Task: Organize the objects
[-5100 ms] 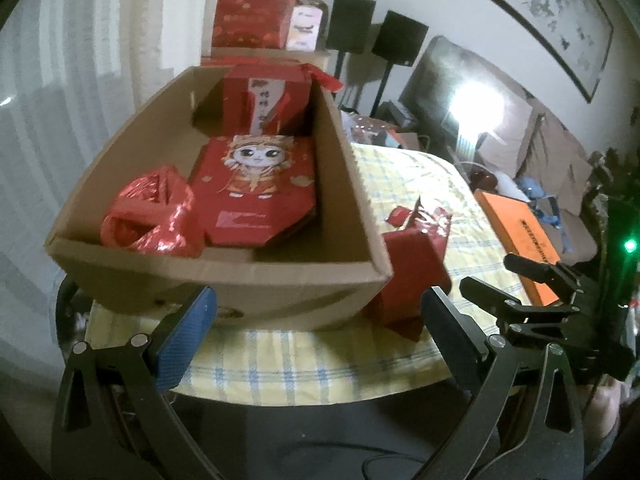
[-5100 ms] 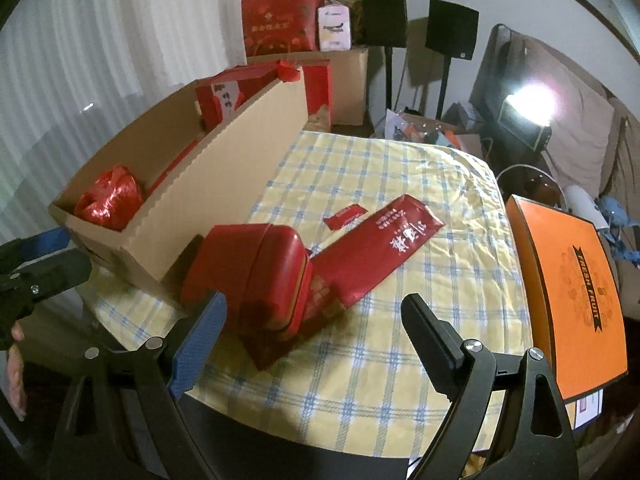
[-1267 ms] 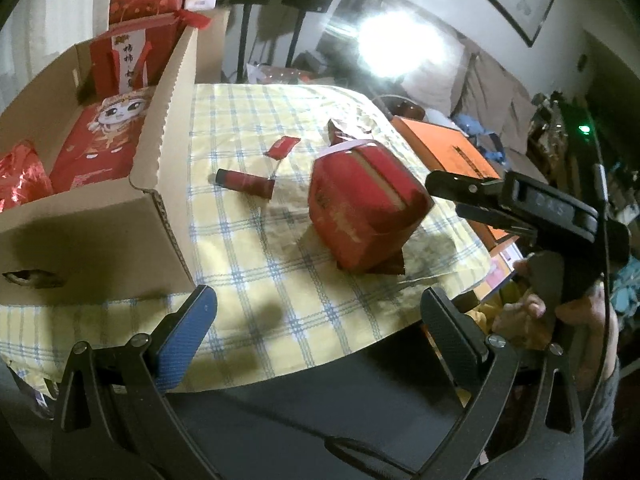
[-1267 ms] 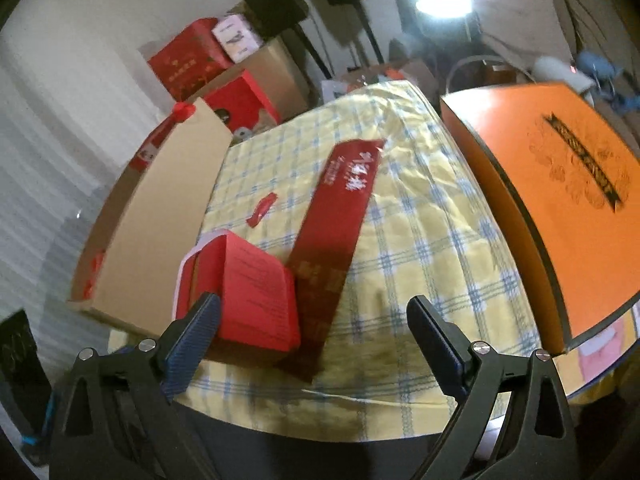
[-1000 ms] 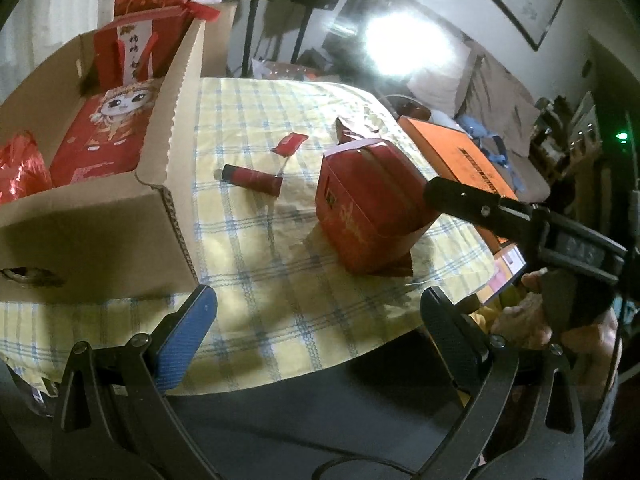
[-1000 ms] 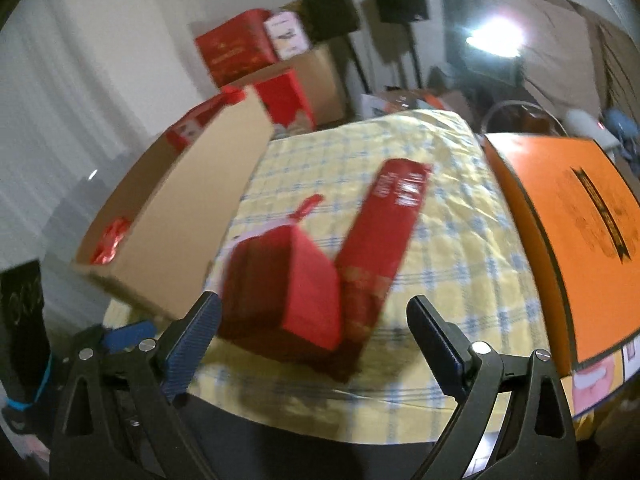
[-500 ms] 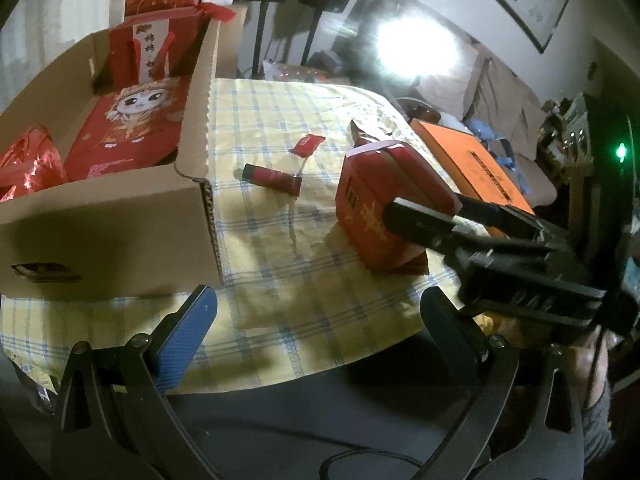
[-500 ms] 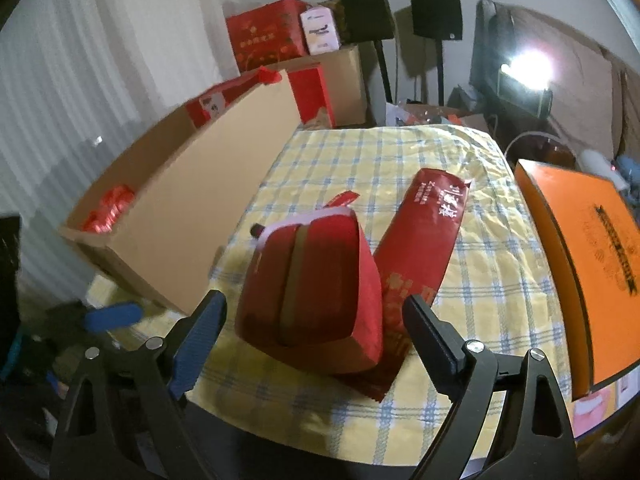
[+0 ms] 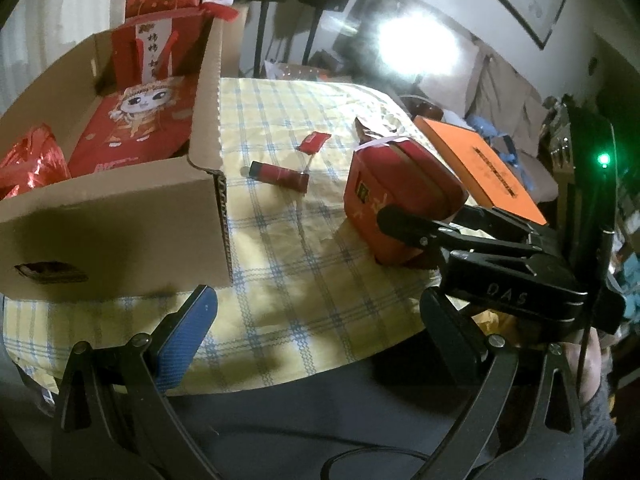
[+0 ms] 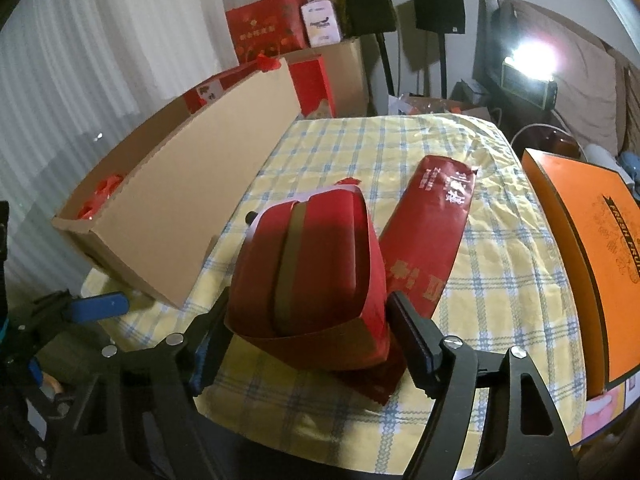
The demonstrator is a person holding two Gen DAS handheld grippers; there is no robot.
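A red gift box (image 10: 316, 264) with a tan band stands on the yellow checked tablecloth (image 10: 400, 148), partly on a long red packet (image 10: 436, 232). My right gripper (image 10: 312, 320) has this box between its jaws, which are closing, and the pads meet its two lower sides. In the left wrist view the right gripper (image 9: 424, 216) reaches around the same red gift box (image 9: 396, 184) from the right. My left gripper (image 9: 316, 320) hangs open over the table's near edge with nothing in it. A small red tube (image 9: 278, 172) and a red sachet (image 9: 314, 142) lie further back.
An open cardboard carton (image 9: 120, 216) at the left holds several red packages. An orange flat box (image 10: 592, 240) lies at the table's right edge. Red boxes and speakers on stands are behind the table. A bright lamp glares at the back right.
My right gripper has come forward and down onto the red gift box, and its jaws have narrowed from wide apart to the box's sides. The left gripper has barely moved.
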